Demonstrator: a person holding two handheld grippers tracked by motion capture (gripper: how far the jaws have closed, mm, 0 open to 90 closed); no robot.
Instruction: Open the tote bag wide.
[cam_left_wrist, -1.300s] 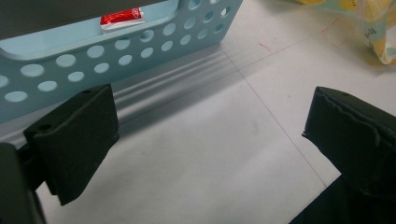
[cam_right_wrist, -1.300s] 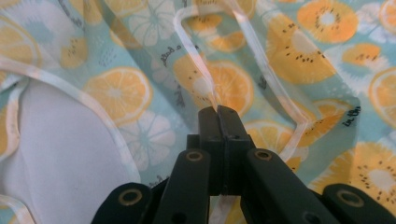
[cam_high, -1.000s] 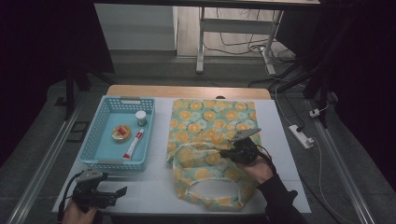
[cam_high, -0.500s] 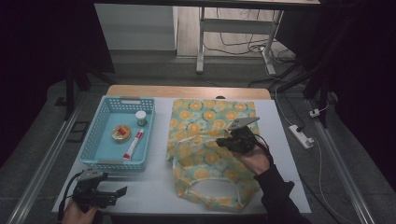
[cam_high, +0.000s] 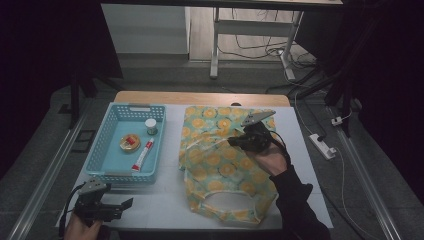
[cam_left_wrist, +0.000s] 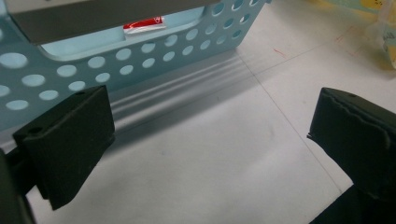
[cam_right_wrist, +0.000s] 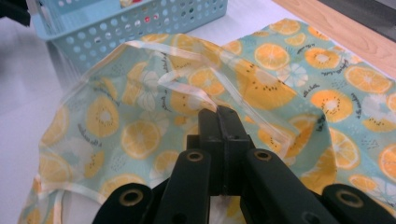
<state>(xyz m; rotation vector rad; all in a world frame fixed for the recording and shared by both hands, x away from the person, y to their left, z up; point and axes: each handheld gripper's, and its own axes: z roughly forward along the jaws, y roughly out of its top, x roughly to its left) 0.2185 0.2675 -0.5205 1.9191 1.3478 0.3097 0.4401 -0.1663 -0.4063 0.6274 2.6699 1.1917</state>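
My right tongs (cam_high: 239, 141) have risen toward the upper middle of the high view since a second ago, and the bag (cam_high: 222, 165) has come up with them: its top layer now peaks at my jaws instead of lying flat. In the right gripper view the jaws are closed on the bag's pale rim, right at its mouth. I judge the mouth is being opened so things from the basket (cam_high: 109, 129) at the left can go in. My left tongs (cam_high: 119, 207) wait at the lower left, jaws apart, holding nothing, just short of the basket wall.
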